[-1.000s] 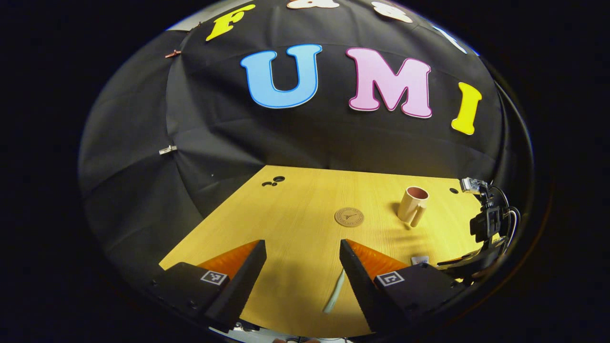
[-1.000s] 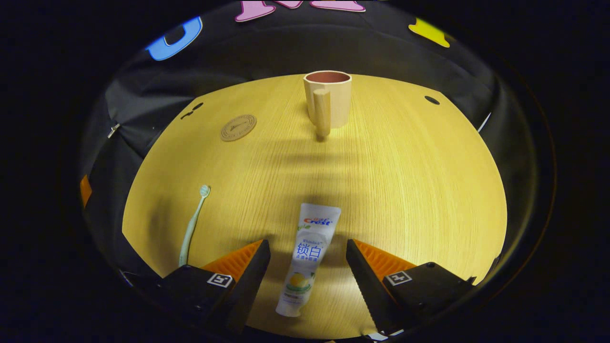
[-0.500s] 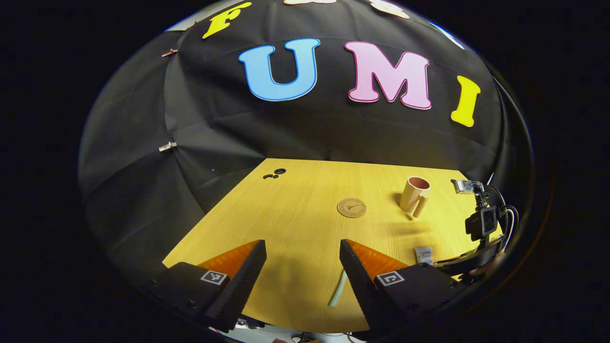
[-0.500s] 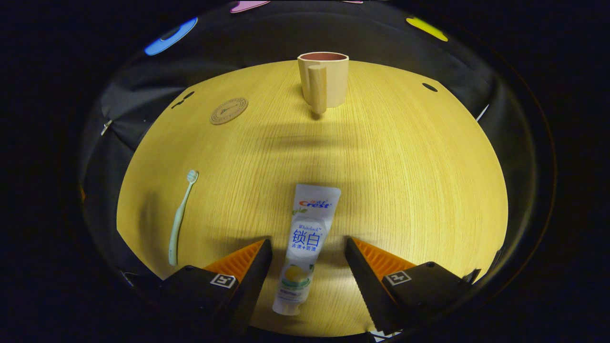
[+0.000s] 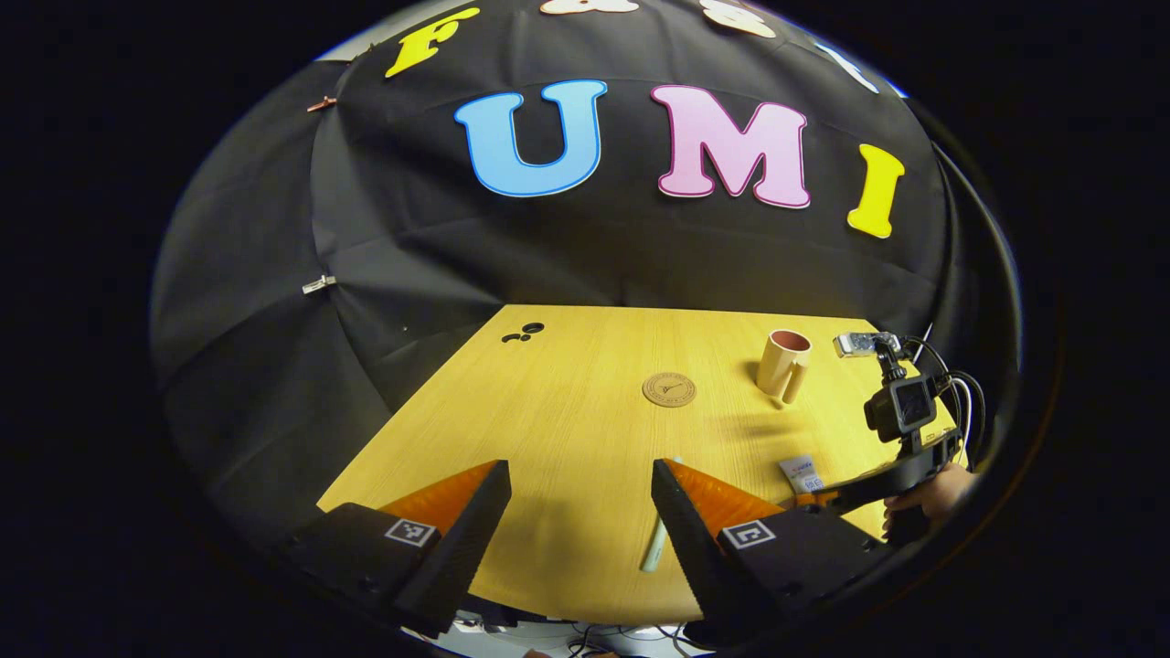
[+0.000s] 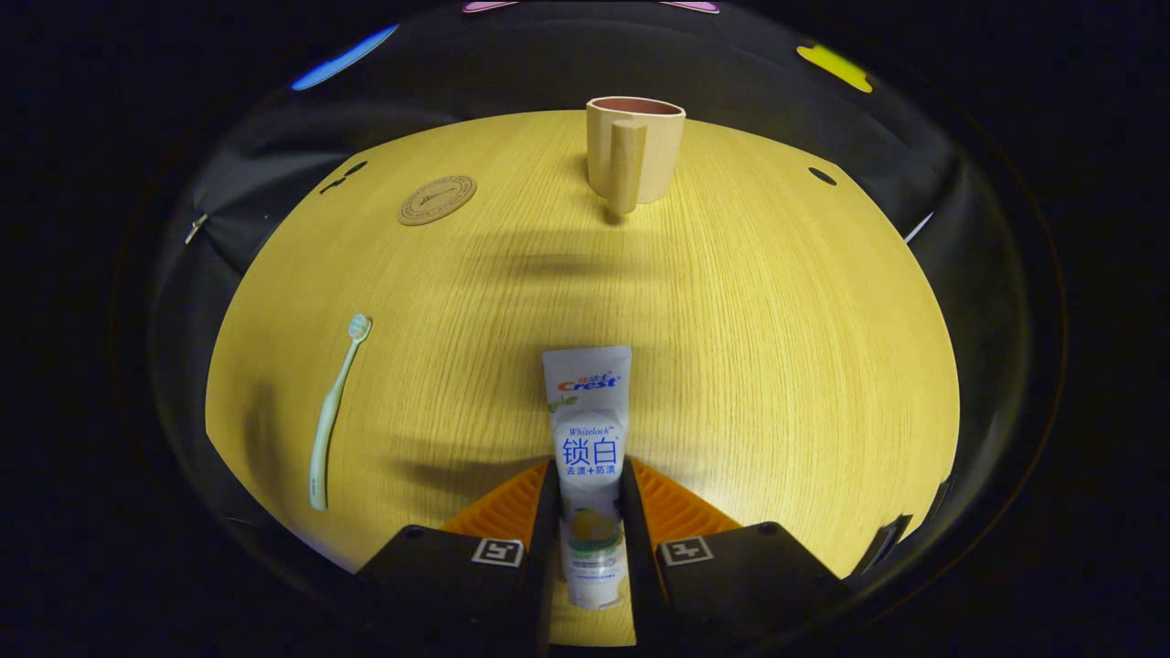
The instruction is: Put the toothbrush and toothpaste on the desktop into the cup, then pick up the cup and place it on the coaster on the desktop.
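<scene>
While your right gripper (image 6: pixel 590 539) clamps the white plastic toothpaste tube (image 6: pixel 587 448) low on its body, cap end nearest the camera, the flat crimped end projects forward beyond the fingertips. Risk: a soft tube may bow or slide between the fingers as you lift it, and its long free end could strike the rim of the beige handled cup (image 6: pixel 635 151), which stands upright far ahead of the fingertips. Tilt the tube steeply before lowering, or the cup may tip. Your left gripper (image 5: pixel 580 512) is spread wide, gripping nothing; the pale green toothbrush (image 5: pixel 660 539) lies on the yellow wooden desktop (image 5: pixel 567 402) just inside its right-hand finger. Cup interior: nothing is seen projecting above the rim, though its bottom is hidden. Round brown coaster (image 5: pixel 669 389): bare, ahead of the left fingers.
</scene>
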{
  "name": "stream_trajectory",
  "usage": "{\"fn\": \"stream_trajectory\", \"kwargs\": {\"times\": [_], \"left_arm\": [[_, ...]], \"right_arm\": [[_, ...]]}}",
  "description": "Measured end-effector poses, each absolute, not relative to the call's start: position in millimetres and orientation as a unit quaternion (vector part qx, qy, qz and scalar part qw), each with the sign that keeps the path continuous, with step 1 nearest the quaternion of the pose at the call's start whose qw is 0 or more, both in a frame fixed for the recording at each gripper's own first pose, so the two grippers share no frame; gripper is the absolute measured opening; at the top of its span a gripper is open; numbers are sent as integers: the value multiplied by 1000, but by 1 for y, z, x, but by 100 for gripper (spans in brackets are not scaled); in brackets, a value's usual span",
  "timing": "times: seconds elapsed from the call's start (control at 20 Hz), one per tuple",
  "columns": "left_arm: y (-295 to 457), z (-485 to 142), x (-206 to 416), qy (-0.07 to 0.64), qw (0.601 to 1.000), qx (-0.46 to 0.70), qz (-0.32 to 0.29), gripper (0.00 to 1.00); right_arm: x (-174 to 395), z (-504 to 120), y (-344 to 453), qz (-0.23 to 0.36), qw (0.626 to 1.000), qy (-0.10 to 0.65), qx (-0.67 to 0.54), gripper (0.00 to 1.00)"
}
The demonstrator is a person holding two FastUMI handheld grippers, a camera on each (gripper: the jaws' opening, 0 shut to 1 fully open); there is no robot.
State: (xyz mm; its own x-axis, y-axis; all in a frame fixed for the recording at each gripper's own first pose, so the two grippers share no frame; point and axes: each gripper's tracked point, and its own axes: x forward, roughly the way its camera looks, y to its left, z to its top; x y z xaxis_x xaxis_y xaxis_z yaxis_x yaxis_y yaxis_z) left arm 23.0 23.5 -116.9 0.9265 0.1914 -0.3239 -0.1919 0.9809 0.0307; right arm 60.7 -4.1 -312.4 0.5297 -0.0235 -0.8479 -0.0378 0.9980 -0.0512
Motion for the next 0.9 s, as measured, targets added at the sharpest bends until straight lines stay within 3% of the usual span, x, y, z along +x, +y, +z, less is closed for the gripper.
{"fn": "stream_trajectory", "kwargs": {"times": [0.1, 0.2, 0.25, 0.3, 0.5, 0.6, 0.9], "left_arm": [[29, -123, 17, 170, 980, -3, 99, 98], [36, -129, 13, 176, 979, -5, 103, 98], [41, -133, 12, 180, 978, -6, 106, 98], [45, -136, 11, 183, 977, -6, 109, 98], [54, -143, 1, 190, 975, -11, 115, 98], [53, -145, -2, 194, 975, -15, 111, 98], [30, -157, 27, 216, 975, -37, 45, 98]], "right_arm": [[59, -312, -3, 29, 870, 490, -45, 33], [57, -310, -3, 41, 871, 489, -37, 32], [55, -313, -3, 40, 869, 493, -22, 20], [56, -311, -3, 38, 870, 491, -7, 26], [52, -308, -4, 57, 870, 489, 3, 15], [50, -303, -11, 57, 877, 477, -12, 14], [40, -262, -25, 53, 897, 440, 12, 15]]}}
